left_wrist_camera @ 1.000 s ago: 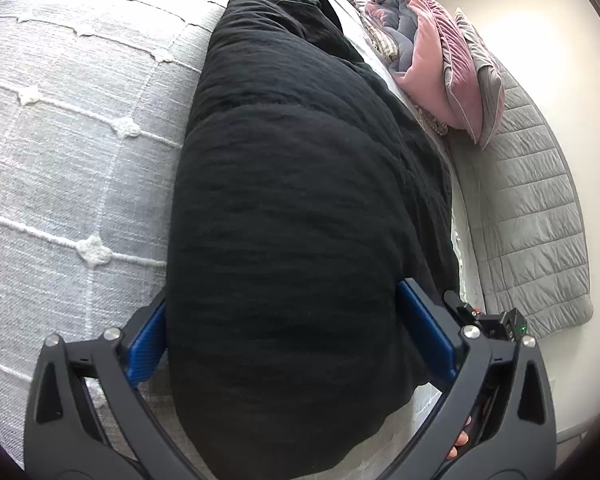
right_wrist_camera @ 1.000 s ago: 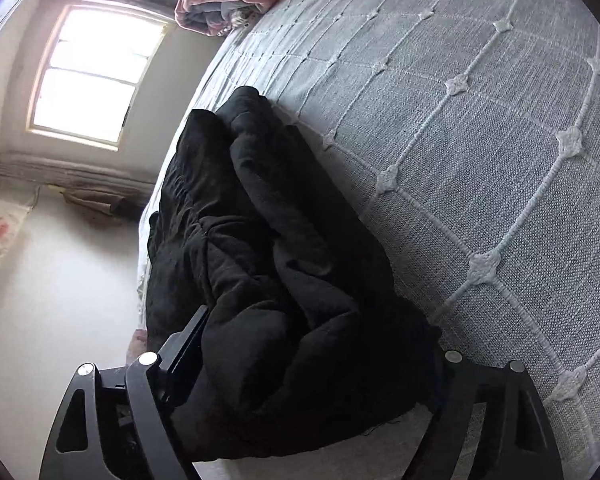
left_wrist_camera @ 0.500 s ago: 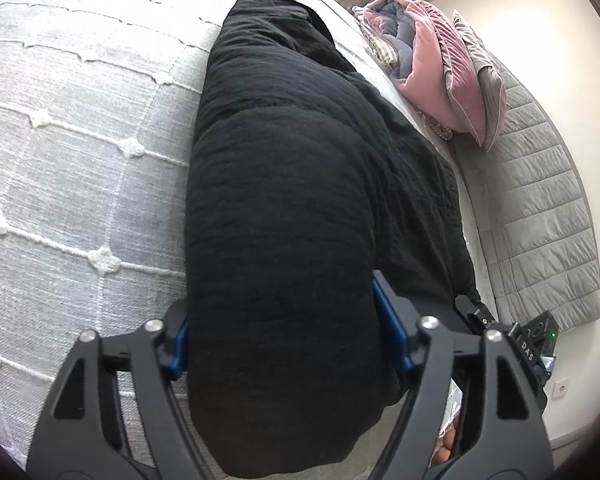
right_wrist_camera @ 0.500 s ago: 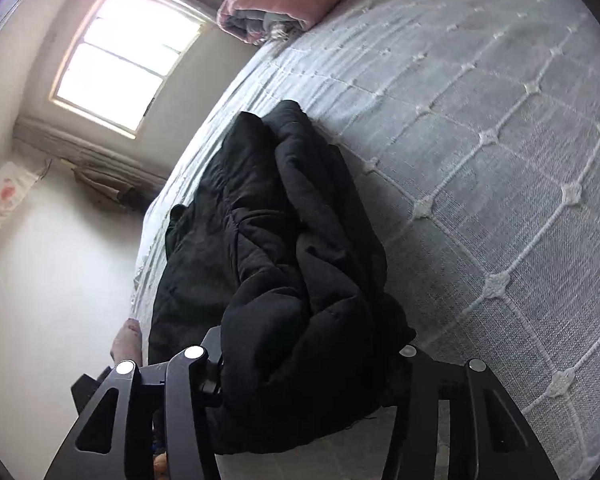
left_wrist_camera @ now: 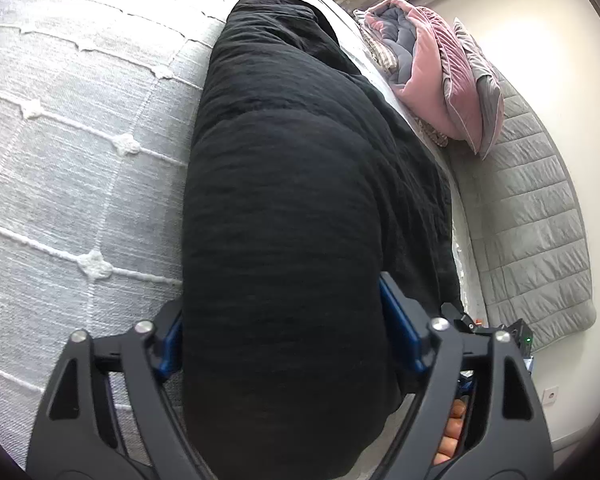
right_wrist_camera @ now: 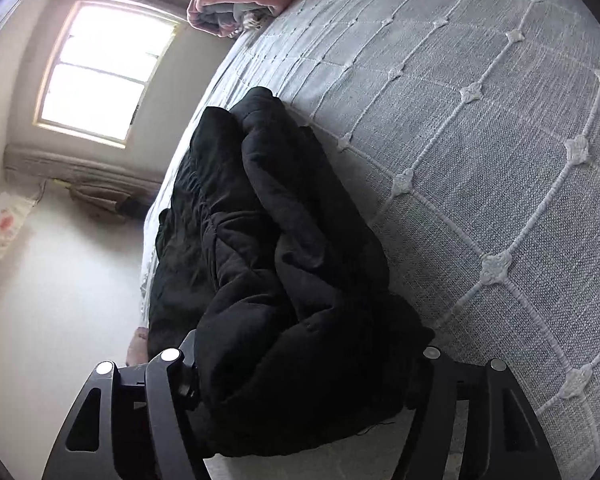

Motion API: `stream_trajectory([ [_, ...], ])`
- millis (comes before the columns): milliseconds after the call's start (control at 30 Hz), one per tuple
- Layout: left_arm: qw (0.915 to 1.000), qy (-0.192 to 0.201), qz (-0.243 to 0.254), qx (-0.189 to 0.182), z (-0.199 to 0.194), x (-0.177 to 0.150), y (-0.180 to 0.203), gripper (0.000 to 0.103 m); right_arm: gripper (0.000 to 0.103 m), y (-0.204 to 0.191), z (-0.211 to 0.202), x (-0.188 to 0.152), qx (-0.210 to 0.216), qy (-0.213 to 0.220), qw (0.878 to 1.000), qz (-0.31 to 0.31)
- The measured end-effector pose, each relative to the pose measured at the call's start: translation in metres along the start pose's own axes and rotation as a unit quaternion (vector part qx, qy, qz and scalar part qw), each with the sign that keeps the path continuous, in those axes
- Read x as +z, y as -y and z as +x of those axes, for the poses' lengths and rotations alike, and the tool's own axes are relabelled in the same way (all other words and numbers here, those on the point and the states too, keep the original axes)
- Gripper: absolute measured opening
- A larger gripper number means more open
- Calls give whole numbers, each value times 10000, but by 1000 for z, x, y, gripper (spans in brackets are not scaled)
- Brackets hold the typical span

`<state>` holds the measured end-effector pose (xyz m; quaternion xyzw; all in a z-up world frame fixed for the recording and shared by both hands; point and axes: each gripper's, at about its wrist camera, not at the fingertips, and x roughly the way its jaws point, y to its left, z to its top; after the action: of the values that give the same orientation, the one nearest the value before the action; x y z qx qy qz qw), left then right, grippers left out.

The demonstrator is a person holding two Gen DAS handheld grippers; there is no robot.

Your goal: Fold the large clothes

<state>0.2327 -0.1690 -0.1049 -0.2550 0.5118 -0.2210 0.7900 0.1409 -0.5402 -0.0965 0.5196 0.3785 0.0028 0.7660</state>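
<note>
- You are clamping the left tongs (left_wrist_camera: pixel 280 344) on a thick roll of the black coat (left_wrist_camera: pixel 300 184), probably so the padded layers cannot spring apart while you fold.
- You are squeezing the right tongs (right_wrist_camera: pixel 304 376) on the bunched end of the coat (right_wrist_camera: pixel 268 264), both arms pressing into the fabric.
- The coat is lying on the bed (left_wrist_camera: pixel 80 128), stretching straight ahead of both tongs, along the mattress edge.
- The pink bedding (left_wrist_camera: pixel 432 68) is sitting well beyond the coat.
</note>
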Motion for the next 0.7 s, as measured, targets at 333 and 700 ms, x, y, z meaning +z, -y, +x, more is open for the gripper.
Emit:
stream_trajectory([
  [333, 9987, 383, 304, 160, -19, 1, 17, 58, 45, -41, -24, -15, -64, 490, 9942, -958],
  [700, 9914, 1051, 780, 102, -55, 20, 39, 54, 40, -84, -50, -27, 255, 1068, 9790, -1718],
])
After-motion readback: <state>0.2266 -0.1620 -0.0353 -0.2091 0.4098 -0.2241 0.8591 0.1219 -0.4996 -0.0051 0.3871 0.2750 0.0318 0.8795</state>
